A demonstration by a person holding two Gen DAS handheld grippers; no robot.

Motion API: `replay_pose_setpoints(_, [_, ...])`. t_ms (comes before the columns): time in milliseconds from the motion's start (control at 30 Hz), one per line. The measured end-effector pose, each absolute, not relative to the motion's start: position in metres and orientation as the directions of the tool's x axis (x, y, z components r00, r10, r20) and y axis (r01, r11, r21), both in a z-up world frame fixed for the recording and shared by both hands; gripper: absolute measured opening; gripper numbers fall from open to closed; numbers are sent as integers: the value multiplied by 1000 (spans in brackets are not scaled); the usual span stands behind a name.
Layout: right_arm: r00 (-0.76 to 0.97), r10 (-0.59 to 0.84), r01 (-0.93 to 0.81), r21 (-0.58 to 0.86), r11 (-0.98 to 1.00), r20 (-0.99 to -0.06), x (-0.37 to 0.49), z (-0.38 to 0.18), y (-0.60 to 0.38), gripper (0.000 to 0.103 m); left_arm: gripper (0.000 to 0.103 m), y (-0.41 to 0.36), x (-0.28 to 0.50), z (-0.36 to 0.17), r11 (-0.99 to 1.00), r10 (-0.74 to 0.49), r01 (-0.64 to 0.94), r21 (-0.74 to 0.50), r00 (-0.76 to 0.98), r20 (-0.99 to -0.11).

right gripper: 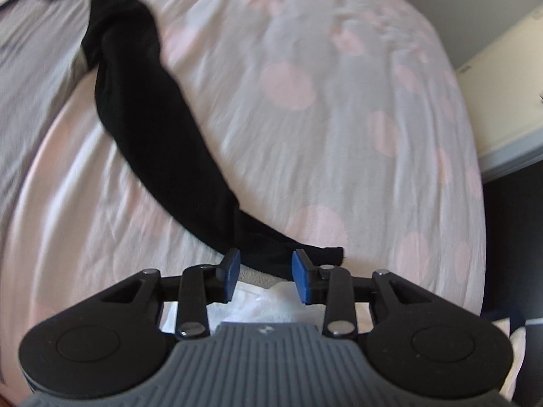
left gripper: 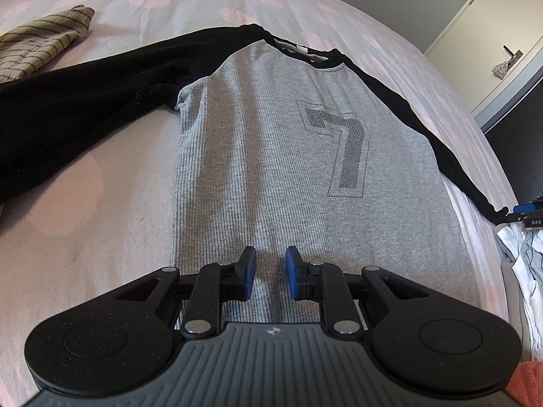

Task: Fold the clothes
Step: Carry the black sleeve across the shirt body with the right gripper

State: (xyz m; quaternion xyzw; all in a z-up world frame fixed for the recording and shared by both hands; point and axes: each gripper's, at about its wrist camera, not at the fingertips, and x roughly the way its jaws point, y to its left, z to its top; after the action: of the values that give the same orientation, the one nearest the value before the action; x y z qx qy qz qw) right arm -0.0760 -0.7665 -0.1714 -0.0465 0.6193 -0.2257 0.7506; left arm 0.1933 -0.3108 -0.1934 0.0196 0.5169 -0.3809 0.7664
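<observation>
**Right wrist view: the sleeve end sits right at the open fingers**

Right wrist view shows the right gripper (right gripper: 265, 266) with its fingers set apart, about middle wide. They are not squeezing anything. The black sleeve (right gripper: 152, 129) is a long strip on the bed (right gripper: 339, 135), which has a sheet with pink spots. The sleeve runs from the far left, where it joins the shirt, down to the near right. Its thin end passes through the gap between the two blue pads. The cuff (right gripper: 327, 252) pokes out just to the right of the right pad. So the sleeve lies slanted across the fingers, not straight along them.

The grey shirt (left gripper: 271, 169) with the big number lies flat, with its neck at the far side and its bottom edge at the near side. The left gripper (left gripper: 269, 268) hangs over that bottom edge. Its fingers have only a small gap, and they do not seem to pinch any cloth. The other black sleeve (left gripper: 68, 118) spreads out to the left, near a striped cloth (left gripper: 40, 44).

The right hand is much closer to this sleeve end than the left hand. I think the next move is to close on the sleeve near the cuff and carry it to the left, over the grey part. The grip could slip, because the end there is thin.
</observation>
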Motion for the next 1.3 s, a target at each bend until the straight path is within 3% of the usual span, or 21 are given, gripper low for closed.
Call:
replay_pose_setpoints(133, [37,-405,290,-378,879,-914,-71,-200,-783,37,16,-311,198,-195,706,-573,599,-377,172,-801])
replay_pose_setpoints(167, [44,-398,315,-365,876,-917,-72,-203,-786,29,16,-311,199,-195,706,-576,597,-381,172,-799])
replay_pose_setpoints(200, [49,-399,330,-362,872,-916,-73,-203,-787,11,16,-311,199,-195,706,-578,595,-384,171,-798])
replay_pose_setpoints(333, [88,-419,344,-367,864,-904,-78,-183,-781,5,16,-312,200,-194,704,-580,598,-383,172,-796])
replay_pose_setpoints(667, [217,-435,609,-228,760,-874,-90,-91,-802,3,16,-302,195,-183,707,-590,593,-386,194,-784])
replay_pose_setpoints(900, [156,-425,637,-238,733,-892,-87,-116,-830,4,16,-303,198,-186,719,-580,586,-374,209,-788])
replay_pose_setpoints(1000, [116,-380,585,-246,772,-918,-84,-142,-835,10,16,-309,201,-189,715,-578,596,-367,208,-789])
replay_pose_setpoints(1067, [97,-354,589,-233,774,-930,-84,-157,-843,24,16,-313,202,-191,709,-578,606,-361,206,-790])
replay_pose_setpoints(1100, [91,-347,596,-229,770,-933,-85,-164,-846,37,16,-314,202,-191,706,-579,612,-358,206,-789])
replay_pose_setpoints(1133, [84,-340,598,-226,769,-937,-86,-169,-849,40,16,-315,202,-192,703,-579,617,-354,207,-788])
replay_pose_setpoints(1233, [58,-317,599,-221,770,-947,-88,-184,-854,35,16,-317,204,-194,701,-582,618,-356,207,-787])
replay_pose_setpoints(1267, [61,-300,598,-206,775,-952,-90,-186,-853,30,16,-317,204,-195,701,-583,616,-359,206,-786])
replay_pose_setpoints(1300, [71,-297,600,-197,776,-952,-91,-184,-852,13,16,-317,205,-195,702,-585,614,-362,206,-785])
